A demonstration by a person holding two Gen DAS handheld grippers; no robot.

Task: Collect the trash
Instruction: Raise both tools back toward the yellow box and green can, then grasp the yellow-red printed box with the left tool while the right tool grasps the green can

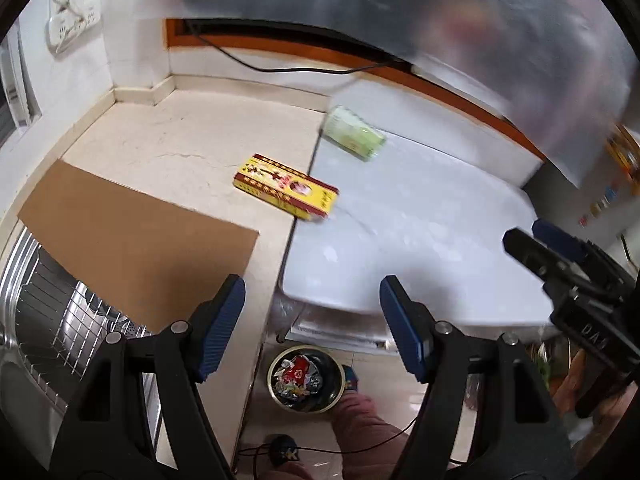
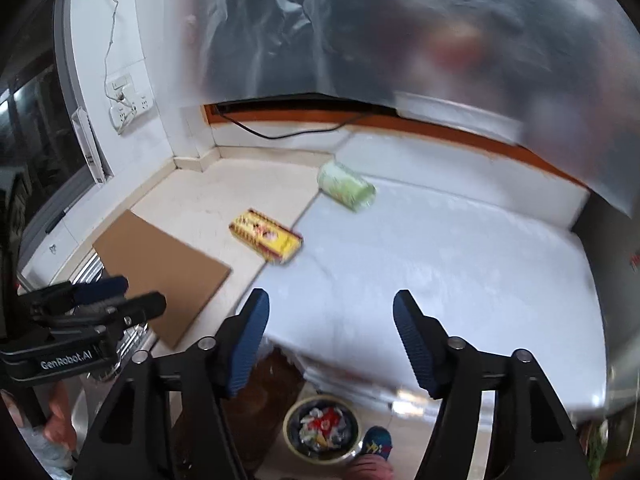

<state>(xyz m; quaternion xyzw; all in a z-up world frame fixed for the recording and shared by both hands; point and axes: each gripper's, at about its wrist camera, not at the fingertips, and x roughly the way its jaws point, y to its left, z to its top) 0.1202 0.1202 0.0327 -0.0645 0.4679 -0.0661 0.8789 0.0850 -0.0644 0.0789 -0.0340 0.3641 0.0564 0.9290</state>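
My left gripper [image 1: 312,328] is spread wide with nothing between its blue pads, hanging over the counter's [image 1: 168,140] front edge. My right gripper [image 2: 332,340] also stands apart and empty.

The yellow box [image 1: 286,186] lies flat near the middle of the counter, right at the seam where the beige stone meets the white sheet [image 1: 420,216], one end just onto the sheet. The green pack [image 1: 352,132] lies on its side farther back, at the sheet's rear left corner, well apart from the box.

A cardboard sheet [image 1: 136,232] lies at the counter's left front, overhanging the sink [image 1: 24,320] with its wire rack [image 1: 68,320].

Down on the floor, below the counter's front edge, I see the bin [image 1: 306,378] with crumpled wrappers inside. A foot [image 2: 376,442] in a blue sock is just beside it.

A plastic film [image 1: 440,20] hangs across the back, blurred.
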